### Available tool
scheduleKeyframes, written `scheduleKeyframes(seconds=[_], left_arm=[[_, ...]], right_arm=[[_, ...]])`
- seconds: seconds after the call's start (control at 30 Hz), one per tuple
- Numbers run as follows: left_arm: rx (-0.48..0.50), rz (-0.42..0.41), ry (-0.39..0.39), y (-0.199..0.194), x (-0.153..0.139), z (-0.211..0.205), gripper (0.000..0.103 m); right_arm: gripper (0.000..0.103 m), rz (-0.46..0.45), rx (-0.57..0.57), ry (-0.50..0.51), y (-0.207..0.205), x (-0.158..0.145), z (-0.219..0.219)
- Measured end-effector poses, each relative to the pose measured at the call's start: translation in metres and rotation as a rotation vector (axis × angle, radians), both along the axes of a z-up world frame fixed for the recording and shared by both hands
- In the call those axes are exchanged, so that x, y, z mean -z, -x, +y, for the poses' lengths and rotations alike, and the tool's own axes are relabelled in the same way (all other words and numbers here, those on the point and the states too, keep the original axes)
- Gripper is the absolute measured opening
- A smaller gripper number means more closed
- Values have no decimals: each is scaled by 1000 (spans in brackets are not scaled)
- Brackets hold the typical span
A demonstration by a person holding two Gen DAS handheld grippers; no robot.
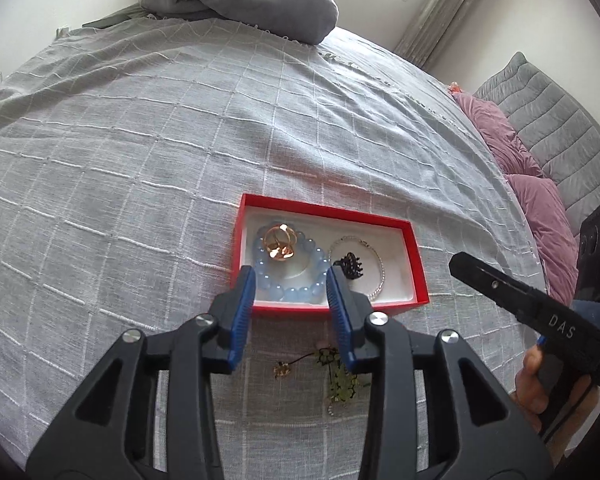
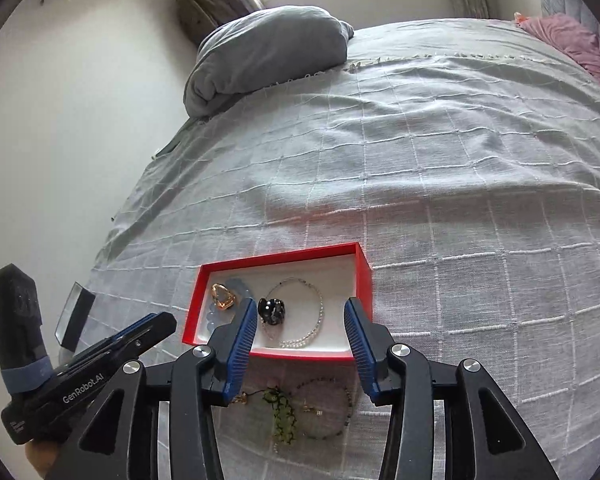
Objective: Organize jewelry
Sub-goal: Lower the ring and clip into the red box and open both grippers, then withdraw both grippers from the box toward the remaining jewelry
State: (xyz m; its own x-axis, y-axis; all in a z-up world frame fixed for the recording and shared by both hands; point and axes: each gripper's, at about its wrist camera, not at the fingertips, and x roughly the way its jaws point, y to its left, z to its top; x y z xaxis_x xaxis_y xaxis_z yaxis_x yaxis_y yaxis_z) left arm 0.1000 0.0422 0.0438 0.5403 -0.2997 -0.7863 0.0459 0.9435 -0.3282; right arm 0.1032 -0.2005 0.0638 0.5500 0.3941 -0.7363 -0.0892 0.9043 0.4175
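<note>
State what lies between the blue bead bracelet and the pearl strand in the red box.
A small black beaded piece lies between the blue bead bracelet and the pearl strand in the red box, seen in both wrist views.

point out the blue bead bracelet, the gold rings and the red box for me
blue bead bracelet [image 1: 300, 293], left wrist view, on the near beads
gold rings [image 1: 279, 241], left wrist view, on the cluster's middle
red box [image 2: 365, 280], right wrist view, on its right wall

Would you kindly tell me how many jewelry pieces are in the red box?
4: blue bead bracelet at the left end, gold ring on it, black piece mid-box, pearl strand around that. Fingers may hide more.
</note>
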Motion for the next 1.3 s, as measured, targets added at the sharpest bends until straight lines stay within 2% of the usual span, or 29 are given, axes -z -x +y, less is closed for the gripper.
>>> scheduleKeyframes(seconds=[0.1, 0.2, 0.3, 0.37, 0.5, 0.67, 0.8, 0.97, 1.1, 1.23, 1.3], left_arm=[[13, 23, -2, 10, 3, 0, 39], [32, 36, -20, 20, 6, -3, 39], [58, 49, -30, 30, 9, -8, 39], [74, 68, -33, 34, 14, -13, 38], [100, 83, -47, 39, 20, -22, 38], [107, 95, -67, 40, 25, -30, 38], [106, 118, -100, 39, 31, -35, 38], [111, 172, -185, 39, 47, -44, 38], [105, 200, -216, 35, 59, -46, 38], [116, 206, -270, 29, 67, -53, 26], [122, 204, -290, 26, 70, -56, 23]], right_arm=[[55, 0, -8, 23, 8, 2, 1], [55, 26, -6, 42, 17, 8, -1], [55, 3, -11, 11, 32, 4, -4], [55, -6, -33, 29, 40, 3, 0], [55, 39, -19, 78, 40, 14, 1], [55, 98, 2, 63, 37, 23, -7], [55, 138, 1, 116, 36, 31, -6], [54, 178, 12, 128, 35, 39, -8], [54, 185, 7, 136, 36, 41, -6], [54, 205, -10, 157, 37, 49, 1], [50, 219, -14, 172, 35, 54, 3]])
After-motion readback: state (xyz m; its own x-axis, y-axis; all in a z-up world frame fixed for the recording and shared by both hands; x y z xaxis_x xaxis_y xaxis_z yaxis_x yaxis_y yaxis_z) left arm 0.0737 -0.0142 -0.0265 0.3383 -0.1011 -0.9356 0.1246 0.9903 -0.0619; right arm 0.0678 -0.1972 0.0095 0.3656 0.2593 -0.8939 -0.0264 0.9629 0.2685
